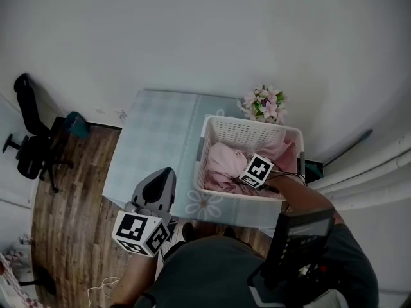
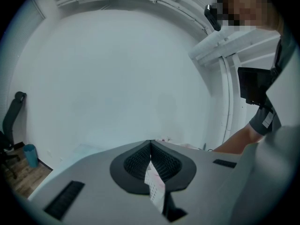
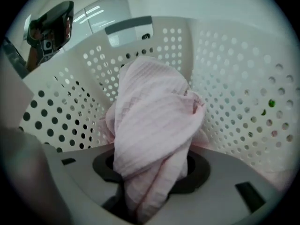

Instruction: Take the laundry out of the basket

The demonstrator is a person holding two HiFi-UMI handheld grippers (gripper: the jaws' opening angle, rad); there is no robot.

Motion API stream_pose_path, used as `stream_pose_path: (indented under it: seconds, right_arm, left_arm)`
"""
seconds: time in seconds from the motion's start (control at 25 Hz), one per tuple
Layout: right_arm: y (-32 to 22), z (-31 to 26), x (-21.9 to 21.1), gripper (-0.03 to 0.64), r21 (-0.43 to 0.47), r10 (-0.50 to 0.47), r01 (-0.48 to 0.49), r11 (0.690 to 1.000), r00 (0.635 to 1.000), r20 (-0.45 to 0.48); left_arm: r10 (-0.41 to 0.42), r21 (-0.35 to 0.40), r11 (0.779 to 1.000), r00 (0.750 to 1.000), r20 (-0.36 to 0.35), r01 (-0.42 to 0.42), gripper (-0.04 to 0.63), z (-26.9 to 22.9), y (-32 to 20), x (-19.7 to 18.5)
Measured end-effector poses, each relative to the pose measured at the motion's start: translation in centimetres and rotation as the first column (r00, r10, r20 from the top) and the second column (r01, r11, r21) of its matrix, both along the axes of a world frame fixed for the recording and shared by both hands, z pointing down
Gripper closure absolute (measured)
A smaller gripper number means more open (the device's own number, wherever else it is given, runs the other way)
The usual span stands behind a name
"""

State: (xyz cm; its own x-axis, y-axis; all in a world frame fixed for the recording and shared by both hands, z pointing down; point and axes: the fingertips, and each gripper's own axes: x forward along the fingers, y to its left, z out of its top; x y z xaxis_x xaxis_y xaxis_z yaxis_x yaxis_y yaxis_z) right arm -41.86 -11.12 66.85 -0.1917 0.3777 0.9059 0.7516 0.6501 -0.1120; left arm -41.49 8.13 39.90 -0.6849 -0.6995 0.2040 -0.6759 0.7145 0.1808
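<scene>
A white perforated laundry basket (image 1: pixel 250 126) stands on the right part of a pale checked table (image 1: pixel 157 140). Pink laundry (image 1: pixel 221 162) lies bunched inside it. My right gripper (image 1: pixel 243 179) reaches down into the basket and is shut on a fold of the pink cloth (image 3: pixel 154 121), which bulges up between the jaws in front of the basket wall (image 3: pixel 234 78). My left gripper (image 1: pixel 168 172) hangs at the table's near edge, left of the basket, jaws together. In the left gripper view a small white-pink strip (image 2: pixel 154 184) shows low between its pads.
A pot of pink flowers (image 1: pixel 264 102) stands behind the basket at the table's far corner. A black office chair (image 1: pixel 29 140) and a teal bin (image 1: pixel 77 125) are on the wood floor at left. White walls enclose the back and right.
</scene>
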Motion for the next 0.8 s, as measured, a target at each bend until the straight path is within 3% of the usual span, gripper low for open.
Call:
stream_pose_path:
  seconds: [0.16, 0.36, 0.6, 0.8]
  right_arm:
    - [0.1, -3.9, -1.2, 0.373, -0.114, 0.099, -0.091, 0.989, 0.992, 0.072]
    - [-0.6, -10.8, -2.3, 0.373, -0.273, 0.254, -0.195, 0.942, 0.946, 0.201]
    - [-1.0, -19.2, -2.5, 0.373, -0.397, 0.369, -0.215, 0.892, 0.855, 0.366]
    - [-2.5, -26.1, -1.8, 0.373, -0.511, 0.501, -0.243, 0.824, 0.735, 0.457]
  left_arm:
    - [0.013, 0.008, 1.0, 1.0, 0.016, -0.013, 0.586, -0.5, 0.3, -0.1]
    - [0.031, 0.027, 0.999, 0.999, 0.038, -0.032, 0.586, -1.3, 0.3, 0.0]
    - [0.067, 0.04, 0.997, 0.996, 0.062, -0.069, 0.586, -2.4, -0.3, -0.1]
    - [0.121, 0.064, 0.99, 0.989, 0.09, -0.127, 0.586, -3.5, -1.9, -0.2]
